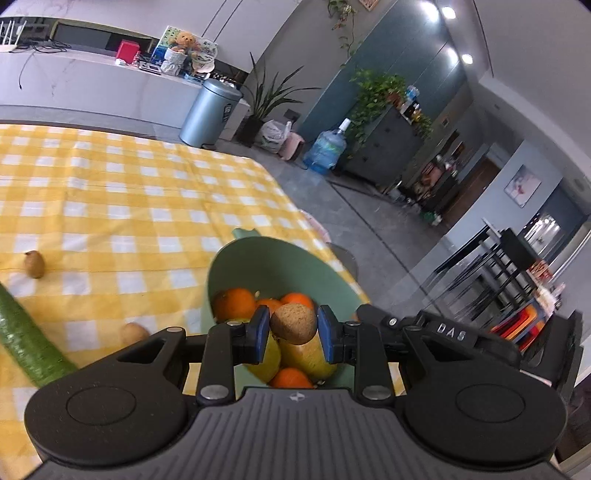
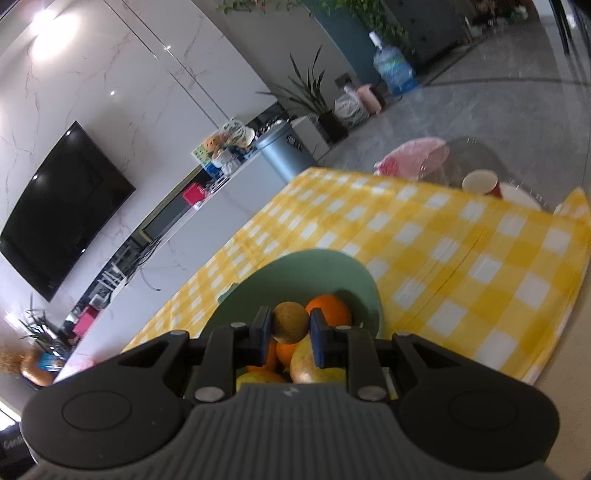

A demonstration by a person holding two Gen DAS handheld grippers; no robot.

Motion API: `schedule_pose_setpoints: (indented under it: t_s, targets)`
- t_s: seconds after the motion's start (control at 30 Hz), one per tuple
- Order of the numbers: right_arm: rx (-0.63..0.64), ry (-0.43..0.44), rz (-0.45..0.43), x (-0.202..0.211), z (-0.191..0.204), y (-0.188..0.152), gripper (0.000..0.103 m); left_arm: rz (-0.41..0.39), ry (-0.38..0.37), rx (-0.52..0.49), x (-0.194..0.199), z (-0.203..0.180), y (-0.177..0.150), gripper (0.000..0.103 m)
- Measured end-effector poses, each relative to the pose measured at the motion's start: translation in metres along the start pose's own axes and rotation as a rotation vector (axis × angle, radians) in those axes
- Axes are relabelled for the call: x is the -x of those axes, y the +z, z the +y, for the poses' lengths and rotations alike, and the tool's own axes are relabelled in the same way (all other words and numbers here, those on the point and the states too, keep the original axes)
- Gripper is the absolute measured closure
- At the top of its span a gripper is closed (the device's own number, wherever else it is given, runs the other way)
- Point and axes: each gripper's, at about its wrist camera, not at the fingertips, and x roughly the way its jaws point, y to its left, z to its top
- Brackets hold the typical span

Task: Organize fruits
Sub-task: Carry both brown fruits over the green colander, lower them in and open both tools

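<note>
Left wrist: left claw (image 1: 293,329) grips kiwi (image 1: 293,324) above bowl (image 1: 280,258).

Beyond the jaws, a yellow-and-white checked cloth (image 1: 129,192) covers the worktop. Past it stands a grey pedal bin (image 1: 208,110) beside a long white marble counter (image 1: 74,77). A black television (image 2: 62,210) hangs on the marble wall. A blue water jug (image 1: 327,147) sits on the grey floor (image 1: 332,221) near leafy plants (image 1: 373,88). Ceiling spotlights (image 1: 448,13) glow.
</note>
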Motion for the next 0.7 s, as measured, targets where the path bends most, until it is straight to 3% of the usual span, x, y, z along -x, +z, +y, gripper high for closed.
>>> schedule_pose_setpoints:
  t_s: [0.23,0.4,0.7]
  targets:
    - [-0.012,-0.025,-0.005,-0.003,0.0,0.0,0.082,0.017,-0.004,0.02,-0.011,0.007,-0.001,0.072]
    - [0.013,-0.022,-0.02,0.001,0.006,-0.001,0.073,0.04,-0.014,0.016,-0.016,0.007,-0.003,0.072]
    - [-0.004,-0.022,-0.024,0.001,0.003,0.0,0.072,0.075,-0.034,0.006,-0.025,0.001,-0.008,0.072]
